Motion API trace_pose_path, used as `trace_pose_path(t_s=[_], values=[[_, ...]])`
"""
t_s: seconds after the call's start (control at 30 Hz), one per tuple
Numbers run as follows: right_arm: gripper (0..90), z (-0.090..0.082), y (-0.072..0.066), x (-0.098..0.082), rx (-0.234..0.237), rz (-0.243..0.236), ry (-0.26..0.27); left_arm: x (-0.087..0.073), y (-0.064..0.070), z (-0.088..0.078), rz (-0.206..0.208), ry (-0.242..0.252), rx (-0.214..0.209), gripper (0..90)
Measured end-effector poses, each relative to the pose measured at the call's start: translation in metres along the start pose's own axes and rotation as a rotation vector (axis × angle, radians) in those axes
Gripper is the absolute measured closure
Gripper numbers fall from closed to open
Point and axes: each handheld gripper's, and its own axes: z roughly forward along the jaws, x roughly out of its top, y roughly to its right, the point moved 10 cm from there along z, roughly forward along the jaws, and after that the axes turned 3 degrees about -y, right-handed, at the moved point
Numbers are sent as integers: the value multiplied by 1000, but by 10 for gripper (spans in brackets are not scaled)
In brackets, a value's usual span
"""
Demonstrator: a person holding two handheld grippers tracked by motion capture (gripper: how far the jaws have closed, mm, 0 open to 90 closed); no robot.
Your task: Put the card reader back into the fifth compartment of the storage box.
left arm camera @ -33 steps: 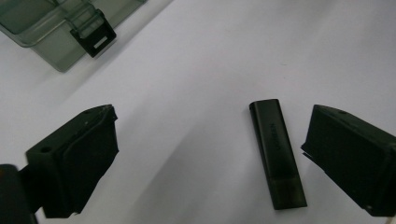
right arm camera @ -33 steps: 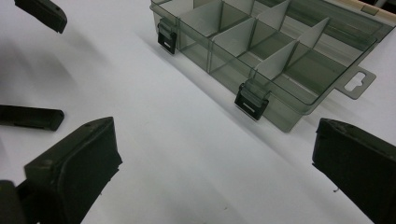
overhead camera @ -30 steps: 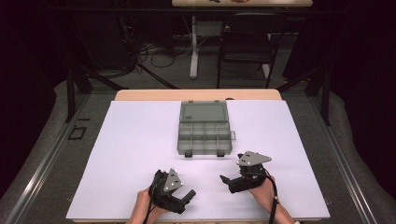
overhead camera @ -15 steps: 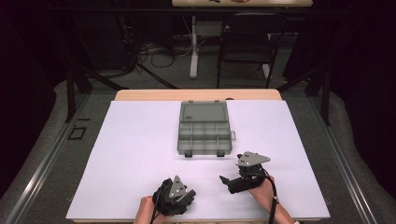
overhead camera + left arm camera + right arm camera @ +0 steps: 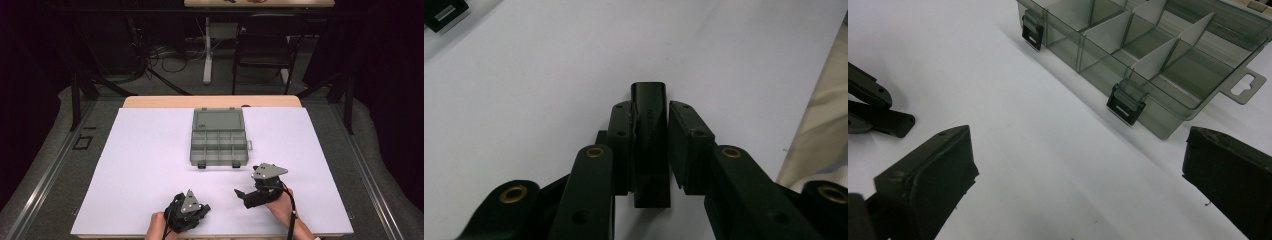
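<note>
My left gripper (image 5: 201, 210) lies low near the white table's front edge. Its jaws have just been closing. In the left gripper view its pads (image 5: 686, 135) stand close around a small black block (image 5: 650, 100): the left pad touches it and a thin gap shows at the right pad. My right gripper (image 5: 242, 196) rests further right and is open, with only bare table between its jaws (image 5: 1080, 140). A grey see-through compartment box (image 5: 219, 137) sits mid-table with its lid open. The right gripper faces the box's (image 5: 1148, 55) latch side.
The white sheet (image 5: 140, 160) covers a wooden table. Two black latches (image 5: 1126, 107) stick out of the box's near wall, and a hang tab (image 5: 1245, 85) juts from its side. The left gripper's fingers (image 5: 878, 107) show at the left of the right gripper view. Chairs and cables stand beyond the far edge.
The left gripper's jaws have narrowed from wide apart to nearly together, and that hand has shifted slightly. The right gripper has stayed where it was.
</note>
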Motion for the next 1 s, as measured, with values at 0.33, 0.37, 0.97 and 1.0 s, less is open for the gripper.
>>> trace_pose_path(t_s=[0.33, 0.37, 0.97, 1.0], values=[[0, -1, 0, 0, 2, -4, -5, 3, -1, -4, -7, 26, -9, 731], [0, -1, 0, 0, 0, -5, -4, 3, -2, -5, -5, 31, -7, 731], [0, 0, 1, -1, -3, -7, -6, 12, -4, -16, 16, 79, 5, 731], [0, 0, 1, -1, -3, -7, -6, 12, -4, -17, 17, 80, 4, 731]])
